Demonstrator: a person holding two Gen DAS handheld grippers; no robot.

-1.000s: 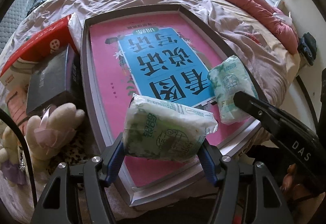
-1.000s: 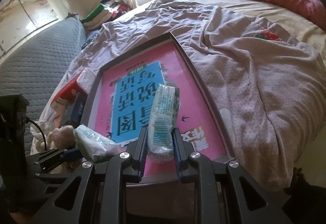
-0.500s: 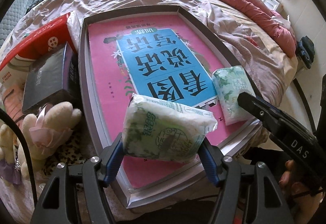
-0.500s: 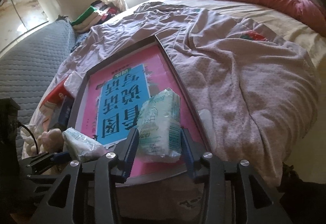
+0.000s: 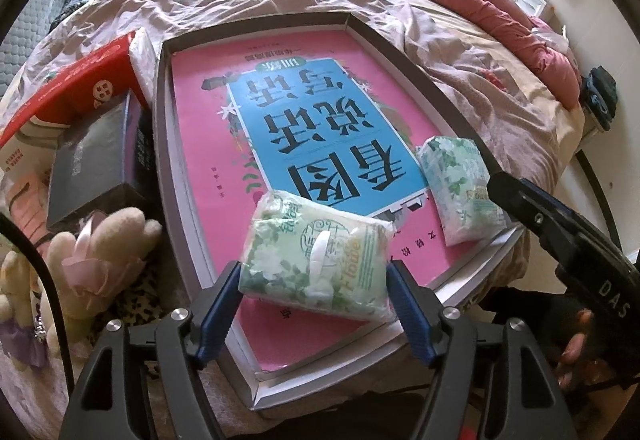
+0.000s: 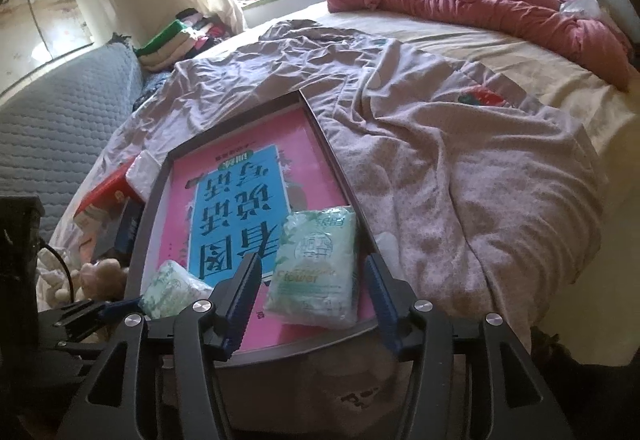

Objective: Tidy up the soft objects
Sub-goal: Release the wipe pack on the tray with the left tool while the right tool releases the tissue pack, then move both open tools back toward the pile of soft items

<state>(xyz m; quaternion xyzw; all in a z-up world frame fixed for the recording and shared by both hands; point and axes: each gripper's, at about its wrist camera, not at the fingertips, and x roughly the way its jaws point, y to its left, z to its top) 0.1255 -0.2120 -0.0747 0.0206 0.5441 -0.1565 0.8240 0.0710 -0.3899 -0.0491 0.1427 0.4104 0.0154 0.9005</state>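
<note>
Opening, both grippers' jaws flank tissue packs (image 5: 316, 264) (image 6: 316, 272) by the tray's near rim (image 5: 472, 272).

Large Chinese characters, upside down, fill the blue panel on the pink book cover (image 5: 320, 144) at frame centre; they are not clear enough to copy. "Flower" is printed on the green tissue pack (image 6: 316, 268) in the right wrist view, lower centre. White letters "DAS" stand on the right claw's (image 6: 312, 296) black arm at the lower right of the left wrist view.

Two tissue packs (image 5: 316, 264) (image 5: 460, 188), one tray (image 5: 160, 144), two boxes (image 5: 80, 80) (image 5: 96, 164), one plush toy (image 5: 100, 252).
</note>
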